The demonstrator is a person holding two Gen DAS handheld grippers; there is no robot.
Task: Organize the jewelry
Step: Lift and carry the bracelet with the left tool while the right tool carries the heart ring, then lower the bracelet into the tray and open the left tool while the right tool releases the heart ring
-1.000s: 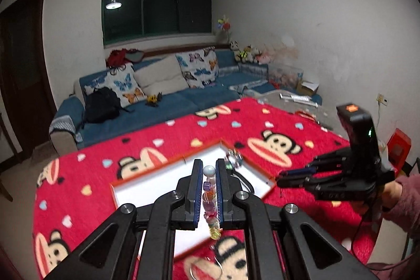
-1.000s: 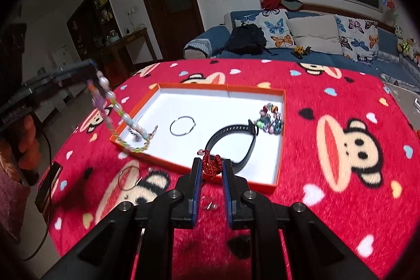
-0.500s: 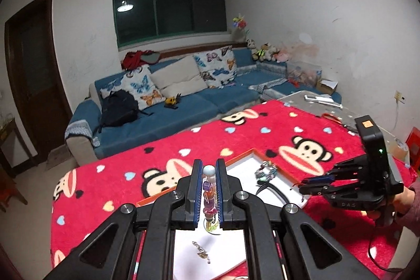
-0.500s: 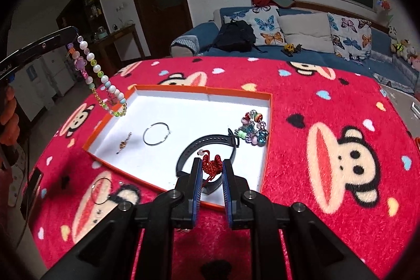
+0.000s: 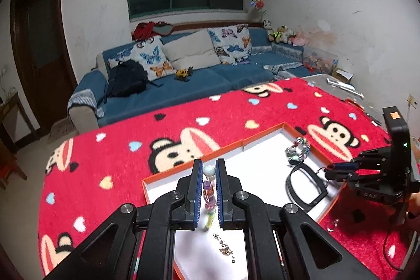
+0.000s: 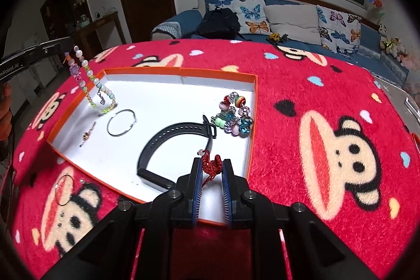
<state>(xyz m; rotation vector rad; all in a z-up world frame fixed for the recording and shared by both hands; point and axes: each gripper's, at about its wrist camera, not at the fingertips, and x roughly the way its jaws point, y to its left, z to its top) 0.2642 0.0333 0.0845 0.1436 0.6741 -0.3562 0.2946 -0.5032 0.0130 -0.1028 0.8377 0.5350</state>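
An orange-rimmed white tray (image 6: 181, 72) (image 5: 244, 142) lies on the red monkey-print cloth. My left gripper (image 5: 209, 173) is shut on a pastel bead bracelet (image 5: 209, 192), which hangs over the tray's left end in the right wrist view (image 6: 90, 80). My right gripper (image 6: 212, 169) is shut on a red knotted cord charm (image 6: 212, 165) above the tray's near right corner. In the tray lie a black watch band (image 6: 170, 138), a thin silver ring (image 6: 121, 119), a cluster of glass beads (image 6: 235, 113) and a small gold chain (image 6: 86, 135).
A thin silver hoop (image 6: 63, 190) lies on the cloth in front of the tray, and a small ring (image 5: 331, 225) near its right edge. A blue sofa (image 5: 168, 85) with cushions and a black backpack (image 5: 126, 82) stands behind the table.
The left gripper has carried the bead bracelet over the tray and lowered it toward the floor of the tray. The right gripper has moved forward over the tray's near edge with the red charm.
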